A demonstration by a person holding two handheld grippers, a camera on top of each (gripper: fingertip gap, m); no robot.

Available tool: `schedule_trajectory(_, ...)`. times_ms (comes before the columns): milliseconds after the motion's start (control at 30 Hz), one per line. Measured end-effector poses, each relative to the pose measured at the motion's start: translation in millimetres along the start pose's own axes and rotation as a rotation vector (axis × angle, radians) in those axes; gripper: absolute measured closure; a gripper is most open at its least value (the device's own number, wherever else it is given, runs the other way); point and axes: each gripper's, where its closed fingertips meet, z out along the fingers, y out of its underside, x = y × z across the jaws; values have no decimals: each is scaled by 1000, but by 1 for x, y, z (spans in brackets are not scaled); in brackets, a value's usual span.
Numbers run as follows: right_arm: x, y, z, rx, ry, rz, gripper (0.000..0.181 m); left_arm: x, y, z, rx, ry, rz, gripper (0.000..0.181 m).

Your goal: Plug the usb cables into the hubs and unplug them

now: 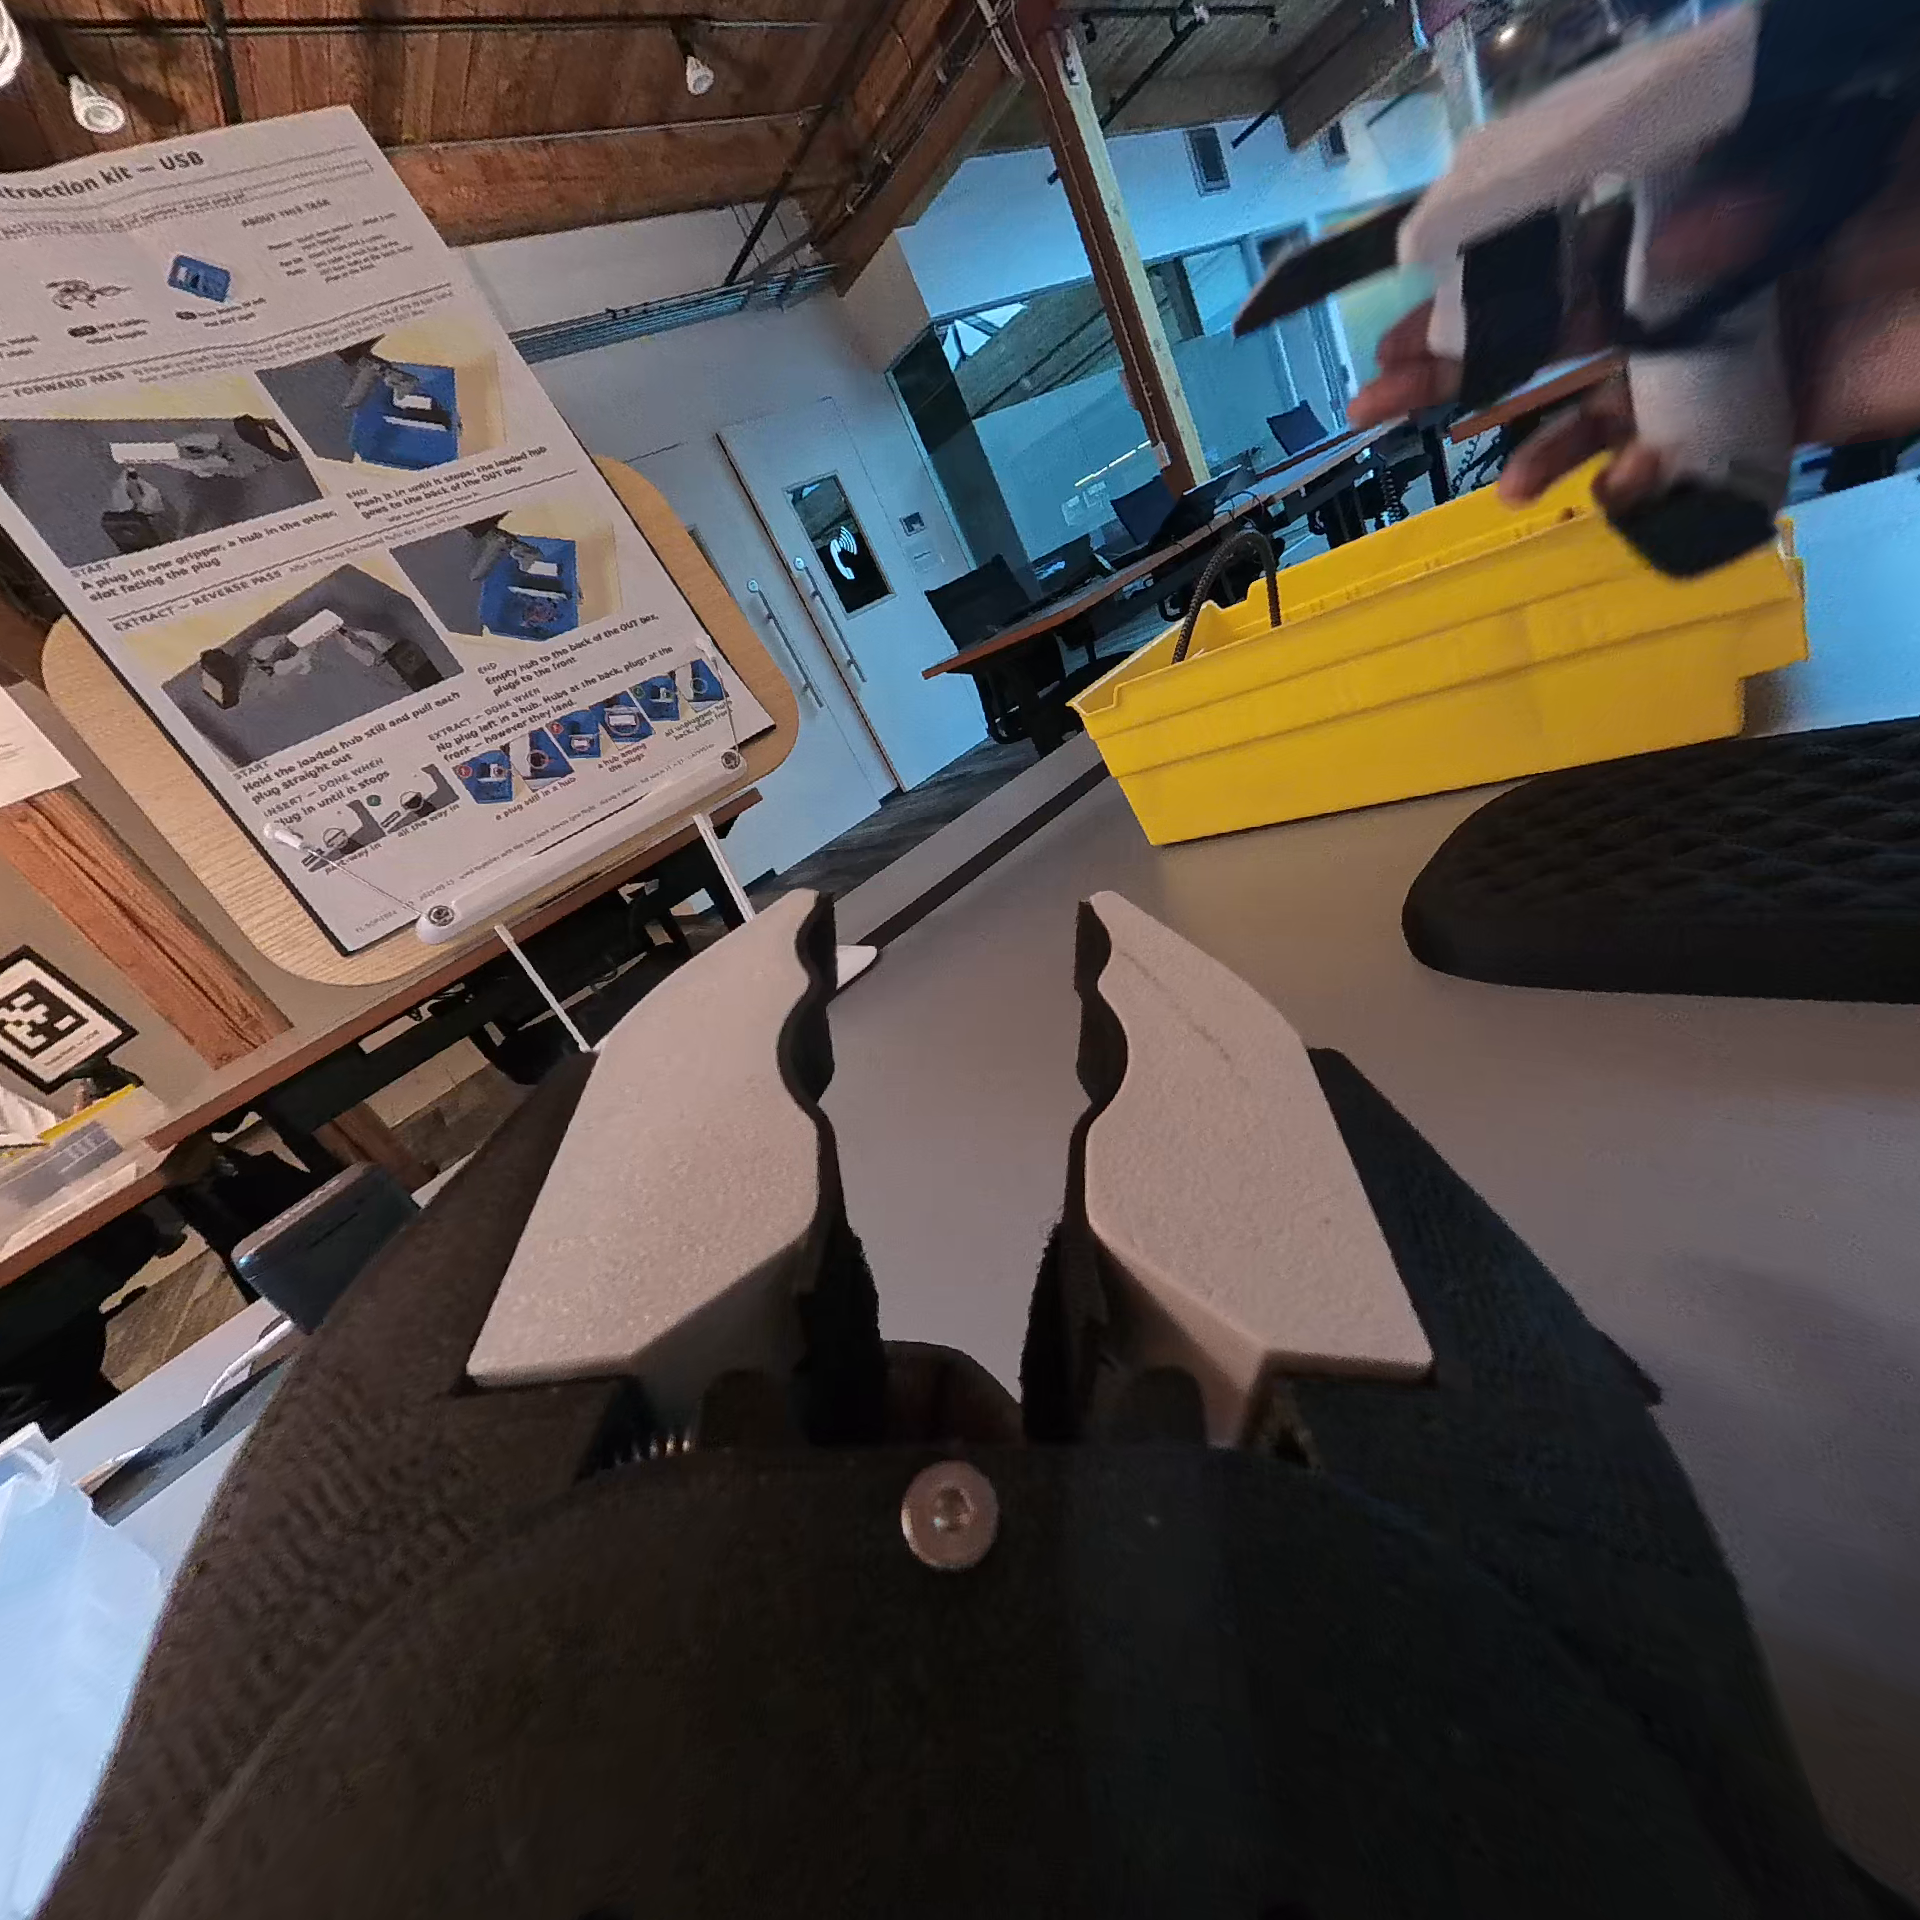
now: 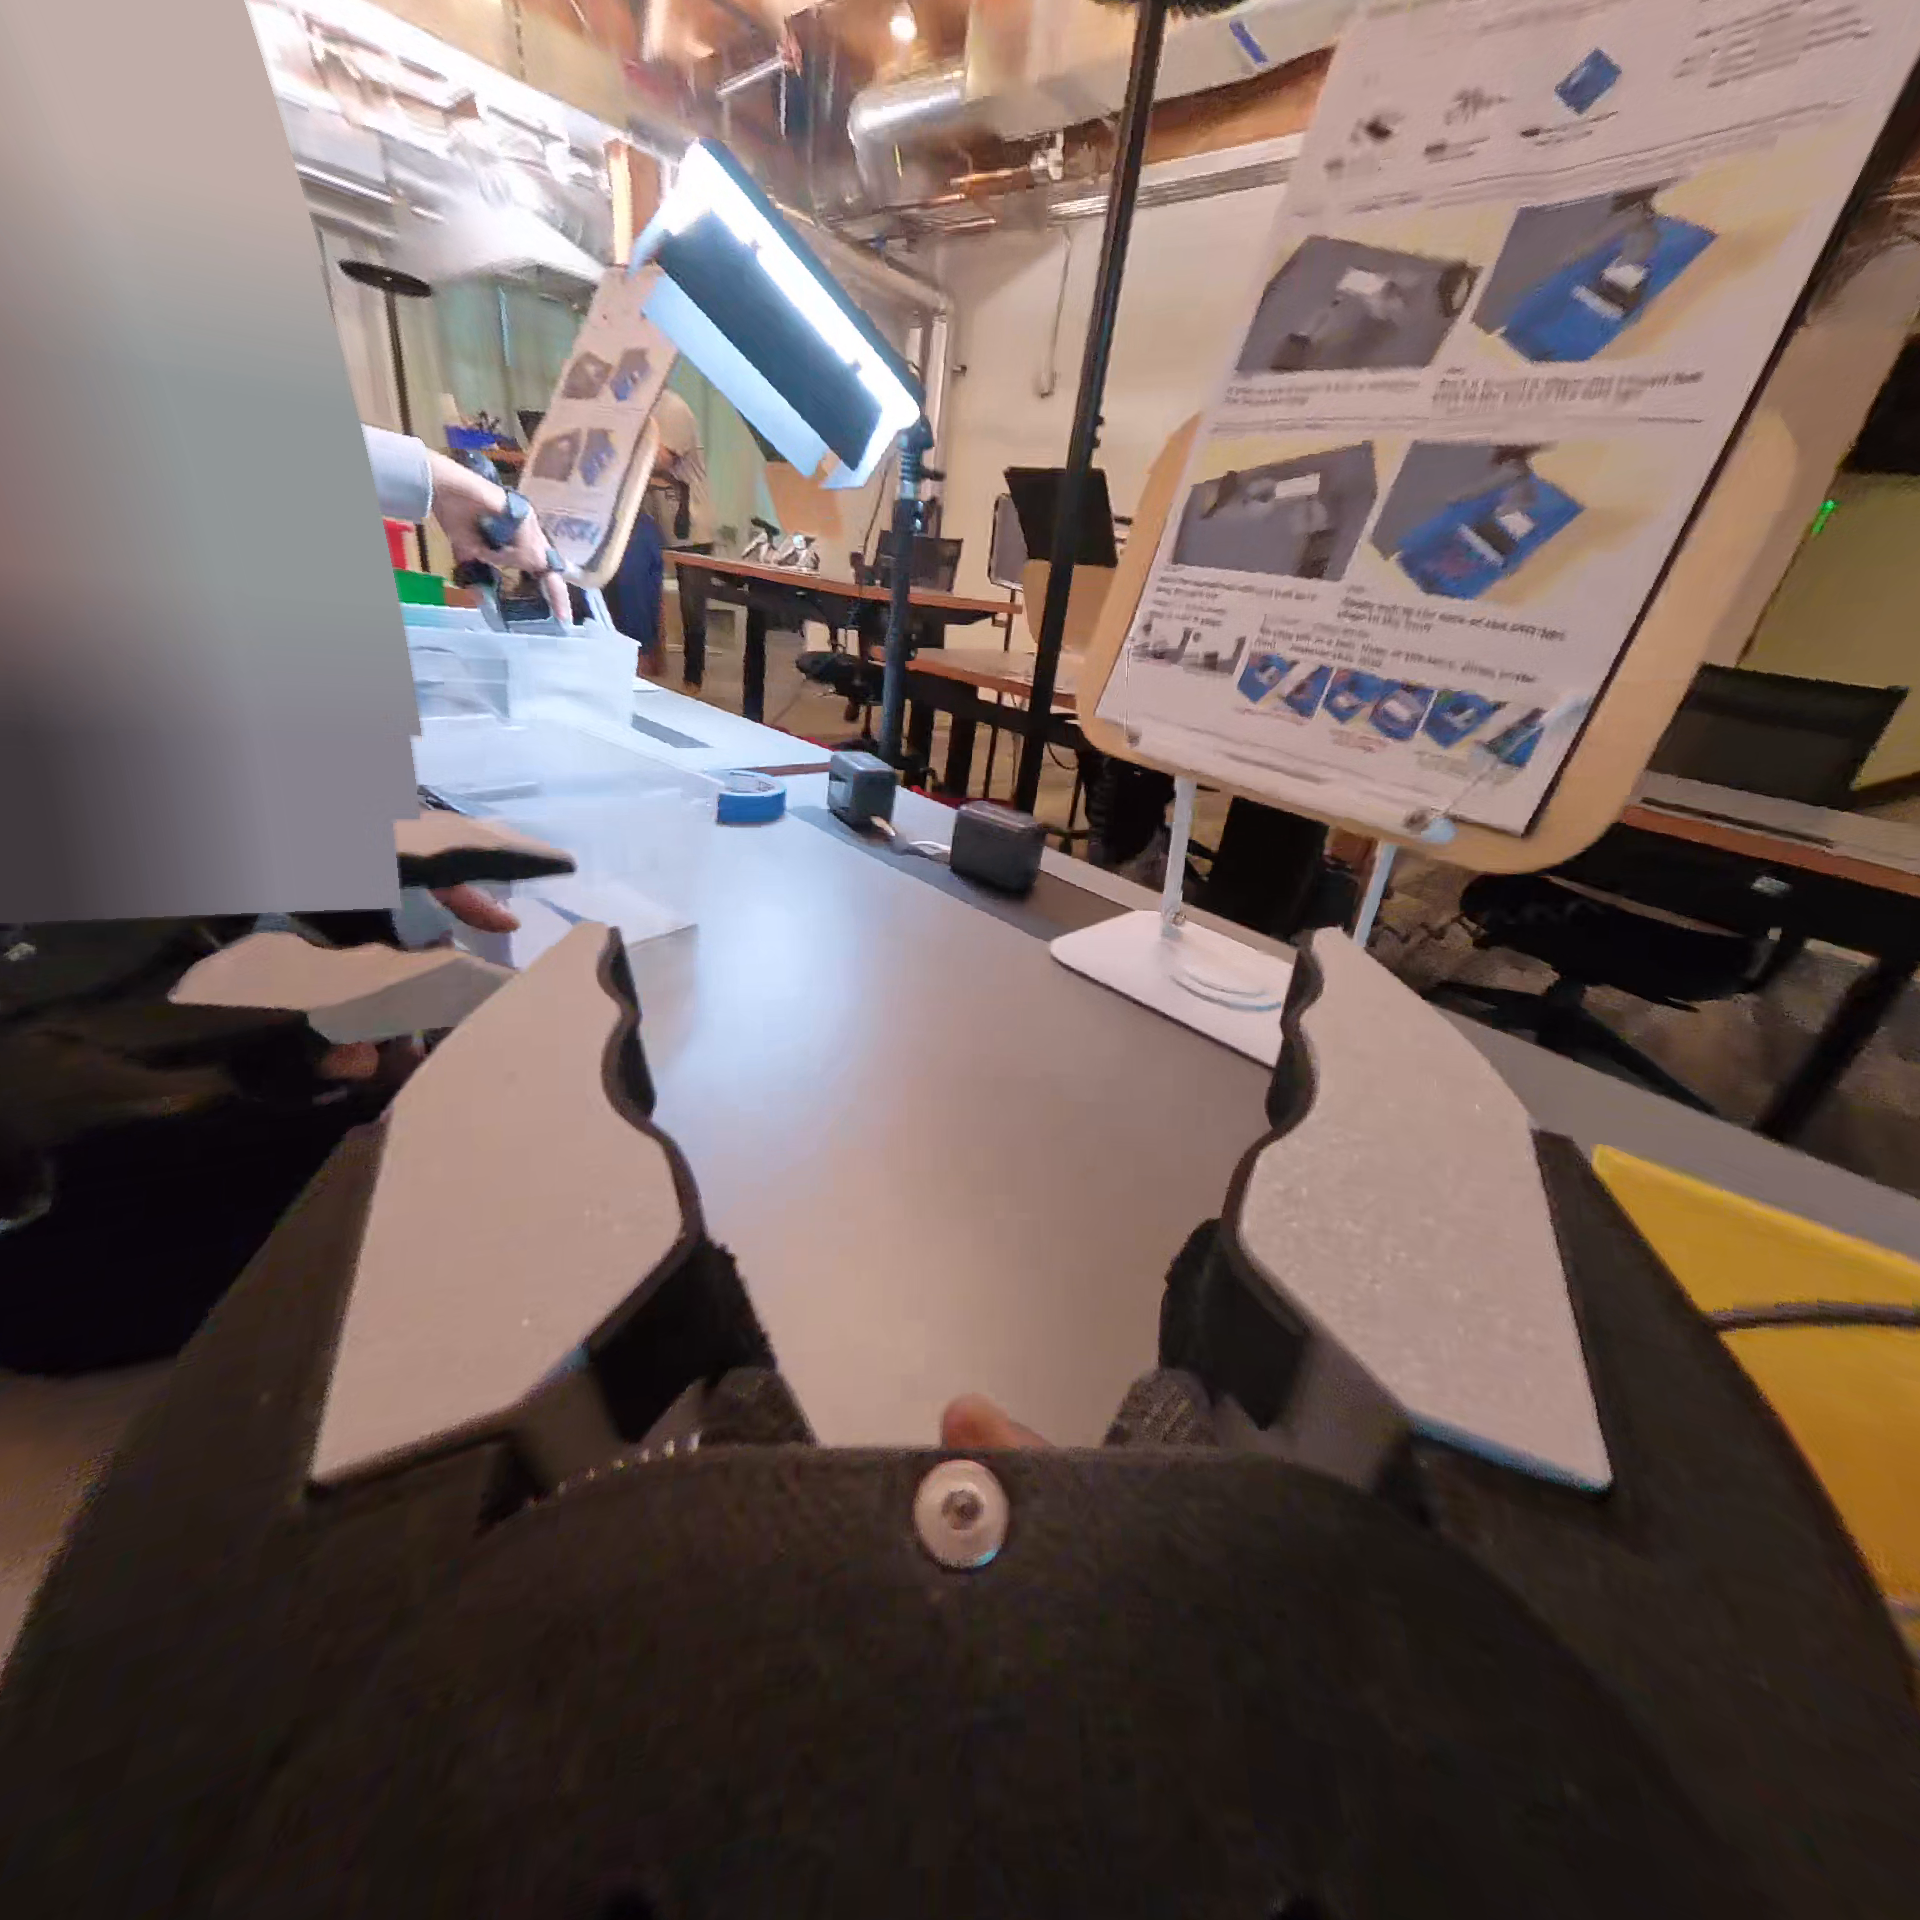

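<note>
1. Open workshop room w/ wood-beam ceiling and rows of desks in the bkgd; the things stand on a smooth grey tabletop [image 1: 1195, 1039].
2. Left claw [image 1: 954, 940]: its two grey fingers are apart w/ a moderate gap, nothing between them, only bare tabletop seen through the gap.
3. Right claw [image 2: 951, 966]: fingers spread wide apart, also empty. In the left wrist view it shows blurred at top right [image 1: 1538, 301], above the bin.
4. Yellow plastic bin [image 1: 1455, 707] sits on the tabletop at the right; one black braided usb cable [image 1: 1226, 582] loops up out of it. The hubs I cannot see, inside of the bin is hidden.
5. Black textured mat [image 1: 1683, 862] lies on the tabletop just beside the bin, nearer to the camera.
6. Printed instruction sheet on a rounded wooden board [image 2: 1455, 436] stands tilted on a white stand [image 2: 1174, 966] at the far tabletop edge.
7. Near the far edge: a roll of blue tape [image 2: 750, 802] and two small dark grey boxes [image 2: 995, 844].
8. Bright panel lamp [image 2: 779, 312] on a black pole behind.
</note>
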Motion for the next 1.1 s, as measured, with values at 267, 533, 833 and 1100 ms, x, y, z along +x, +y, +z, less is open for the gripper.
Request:
schedule_trajectory(267, 2, 97, 18, -208, 120, -24, 82, 3, 2, 1, -2, 18, -3, 137)
schedule_trajectory(533, 8, 91, 12, -145, 153, 12, 96, -18, -58, -18, 26, 64, -257, 137)
schedule_trajectory(833, 18, 89, 7, -120, 194, 100, 102, -91, -53, -63, -39, -89, -552, 137)
schedule_trajectory(1100, 18, 91, 8, -136, 198, 96, 102, -94, -62, -61, -21, -125, -517, 138)
